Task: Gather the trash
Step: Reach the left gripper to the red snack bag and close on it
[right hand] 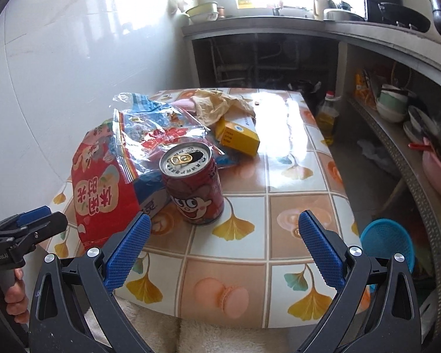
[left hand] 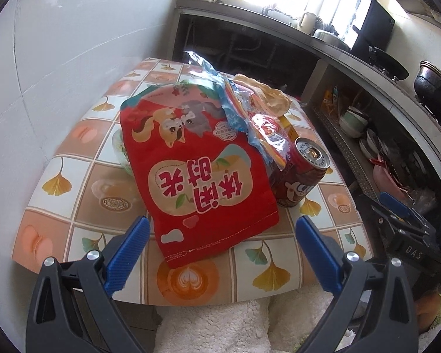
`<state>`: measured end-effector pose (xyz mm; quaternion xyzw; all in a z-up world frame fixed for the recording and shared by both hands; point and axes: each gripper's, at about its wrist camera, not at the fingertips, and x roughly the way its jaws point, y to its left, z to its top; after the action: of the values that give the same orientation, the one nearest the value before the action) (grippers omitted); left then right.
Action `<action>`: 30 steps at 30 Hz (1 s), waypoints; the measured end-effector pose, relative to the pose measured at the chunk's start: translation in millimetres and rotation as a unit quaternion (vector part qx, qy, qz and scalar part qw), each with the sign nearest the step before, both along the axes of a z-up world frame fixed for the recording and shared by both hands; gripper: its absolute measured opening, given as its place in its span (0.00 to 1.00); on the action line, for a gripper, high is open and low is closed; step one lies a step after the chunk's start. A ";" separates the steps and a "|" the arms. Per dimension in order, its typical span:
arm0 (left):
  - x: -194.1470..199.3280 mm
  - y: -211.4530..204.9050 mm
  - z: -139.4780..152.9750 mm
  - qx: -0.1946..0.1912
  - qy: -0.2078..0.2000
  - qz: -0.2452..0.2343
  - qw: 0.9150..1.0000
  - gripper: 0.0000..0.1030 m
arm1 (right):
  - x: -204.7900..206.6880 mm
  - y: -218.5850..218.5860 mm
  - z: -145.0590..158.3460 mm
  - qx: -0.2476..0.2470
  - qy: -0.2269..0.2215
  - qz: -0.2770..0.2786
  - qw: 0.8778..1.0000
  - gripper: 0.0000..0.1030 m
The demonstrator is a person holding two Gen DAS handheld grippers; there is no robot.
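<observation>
A big red snack bag (left hand: 197, 173) lies flat on the tiled table (left hand: 82, 194), its near corner between the fingers of my open left gripper (left hand: 220, 253). Beside it stands an opened red drink can (left hand: 300, 173), with crumpled blue-and-clear wrappers (left hand: 250, 123) and a beige crumpled bag (left hand: 264, 94) behind. In the right wrist view the can (right hand: 194, 185) stands just ahead of my open right gripper (right hand: 223, 250), which holds nothing. The red bag (right hand: 103, 188) lies left of it, the wrappers (right hand: 153, 129) behind, then a yellow box (right hand: 238, 135) and the beige bag (right hand: 217, 103).
A white wall borders the table on the left. A counter with open shelves of bowls (right hand: 394, 103) runs along the back and right. A blue basket (right hand: 388, 241) sits on the floor at right, an oil bottle (right hand: 329, 114) past the table. White fluffy fabric (left hand: 235, 326) lies below the near edge.
</observation>
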<state>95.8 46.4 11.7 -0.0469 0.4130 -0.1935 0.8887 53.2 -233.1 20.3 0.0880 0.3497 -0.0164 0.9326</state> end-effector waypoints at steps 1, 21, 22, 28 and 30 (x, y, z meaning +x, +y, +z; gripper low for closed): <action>1.9 0.3 -0.5 -0.003 -0.001 -0.003 1.000 0.94 | 3.7 0.2 0.0 0.008 0.000 0.006 1.000 0.94; 61.1 54.5 -21.9 -0.092 0.020 0.001 0.996 0.73 | 45.5 1.9 3.2 0.027 0.012 0.034 0.999 0.94; 64.8 56.5 -24.7 -0.102 0.026 -0.003 0.994 0.73 | 45.5 2.2 2.9 0.028 0.013 0.034 0.999 0.94; 86.5 62.7 -40.9 -0.143 0.057 -0.013 0.988 0.64 | 40.3 5.1 3.5 0.027 0.015 0.030 0.999 0.94; 89.0 64.0 -42.8 -0.148 0.059 -0.011 0.987 0.56 | 37.0 6.6 5.6 0.023 0.013 0.029 0.999 0.93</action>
<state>184.7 110.4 -31.1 -0.1851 0.4322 -0.2590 0.8437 90.2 -226.5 25.9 0.0991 0.3641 0.0178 0.9259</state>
